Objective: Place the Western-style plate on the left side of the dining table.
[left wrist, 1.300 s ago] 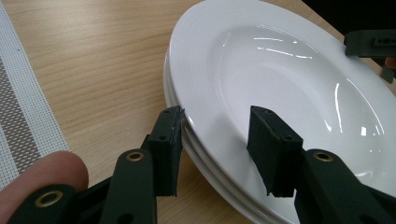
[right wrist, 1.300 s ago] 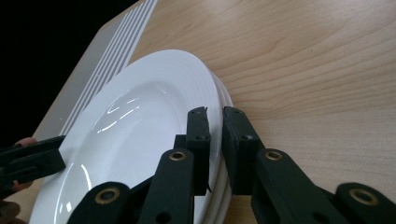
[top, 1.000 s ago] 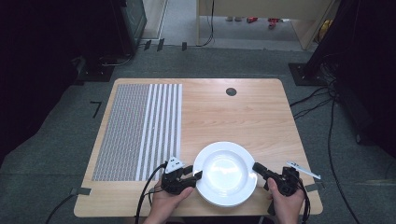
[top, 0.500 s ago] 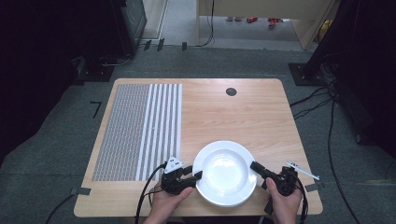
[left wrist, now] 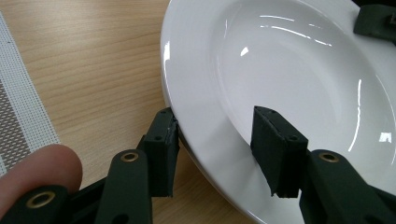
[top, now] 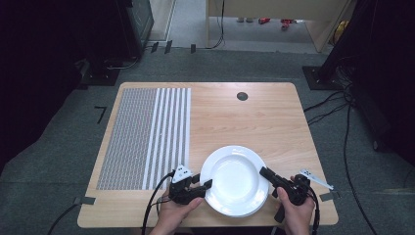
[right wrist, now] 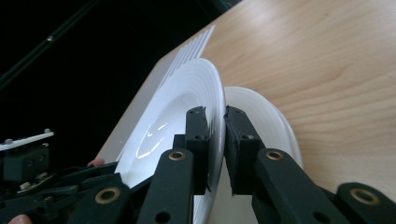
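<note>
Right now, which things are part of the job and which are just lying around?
In the job: top plate, lower plate, left gripper, right gripper.
Lying about: striped mat, black hole in the table.

Glossy white ceramic plate [top: 235, 178], matt light wood table [top: 254, 117], woven grey mat [top: 147, 132]

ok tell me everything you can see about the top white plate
The top white plate is round, glossy and looks ceramic, with a broad rim and a shallow well, empty. It sits on another white plate near the table's front edge, and the right gripper view shows its right side lifted off that one. The right gripper is clamped on its right rim, one finger above and one below. The left gripper's fingers straddle the left rim without pressing on it.
</note>
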### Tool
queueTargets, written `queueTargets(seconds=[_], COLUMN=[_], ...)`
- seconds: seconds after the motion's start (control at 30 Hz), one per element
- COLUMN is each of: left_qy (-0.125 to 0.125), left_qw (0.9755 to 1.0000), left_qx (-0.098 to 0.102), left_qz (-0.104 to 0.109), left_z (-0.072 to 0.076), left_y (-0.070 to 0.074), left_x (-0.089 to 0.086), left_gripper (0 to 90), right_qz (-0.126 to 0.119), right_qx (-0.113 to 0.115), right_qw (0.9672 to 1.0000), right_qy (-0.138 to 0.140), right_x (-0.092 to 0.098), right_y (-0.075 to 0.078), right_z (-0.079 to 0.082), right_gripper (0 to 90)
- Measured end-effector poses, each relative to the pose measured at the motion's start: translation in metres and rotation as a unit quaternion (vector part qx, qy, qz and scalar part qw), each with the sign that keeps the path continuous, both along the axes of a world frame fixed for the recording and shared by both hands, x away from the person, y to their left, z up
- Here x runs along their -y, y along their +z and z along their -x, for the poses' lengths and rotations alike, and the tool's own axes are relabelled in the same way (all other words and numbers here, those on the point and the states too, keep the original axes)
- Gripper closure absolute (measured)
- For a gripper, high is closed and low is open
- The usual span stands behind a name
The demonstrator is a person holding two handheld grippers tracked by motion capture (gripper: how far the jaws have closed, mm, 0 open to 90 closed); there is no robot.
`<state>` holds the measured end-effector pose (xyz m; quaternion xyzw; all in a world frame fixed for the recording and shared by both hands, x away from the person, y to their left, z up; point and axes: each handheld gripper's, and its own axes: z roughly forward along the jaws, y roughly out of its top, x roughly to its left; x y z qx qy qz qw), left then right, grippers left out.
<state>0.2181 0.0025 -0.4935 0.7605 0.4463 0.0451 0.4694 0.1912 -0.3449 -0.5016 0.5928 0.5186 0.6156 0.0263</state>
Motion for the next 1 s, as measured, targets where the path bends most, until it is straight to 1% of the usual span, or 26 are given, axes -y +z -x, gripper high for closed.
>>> queueTargets(seconds=[0.03,0.17,0.33,0.5,0.6,0.77,1.0], left_qy=[0.0,0.001,0.004,0.01,0.013,0.02,0.02], left_qw=[1.0,1.0,0.9999,0.9997,0.9994,0.9987,0.9983], left_qx=[0.0,0.004,0.003,0.01,0.015,0.015,0.015], left_qz=[0.0,0.001,0.014,0.02,0.029,0.044,0.052], left_z=[0.0,0.001,0.0,0.002,0.001,0.0,-0.001], left_y=[0.0,0.0,0.001,0.003,0.005,0.007,0.009], left_x=[0.0,0.0,-0.003,-0.004,-0.007,-0.011,-0.014], left_gripper=[53.0,53.6,56.2,58.6,60.5,63.5,65.4], right_qz=[0.002,0.002,0.001,-0.008,-0.017,-0.024,-0.029], right_qx=[0.005,0.005,0.0,-0.009,-0.012,-0.013,-0.015], right_qw=[1.0,1.0,1.0,0.9999,0.9998,0.9996,0.9994], right_qy=[0.002,0.003,0.001,-0.005,-0.006,-0.004,-0.005], right_x=[0.0,0.0,-0.001,-0.001,-0.002,-0.004,-0.006], right_y=[0.0,-0.001,-0.003,-0.005,-0.006,-0.007,-0.007], right_z=[0.0,-0.001,-0.001,-0.002,-0.004,-0.004,-0.004], right_gripper=[82.2,82.1,82.0,82.1,82.0,81.9,81.7])
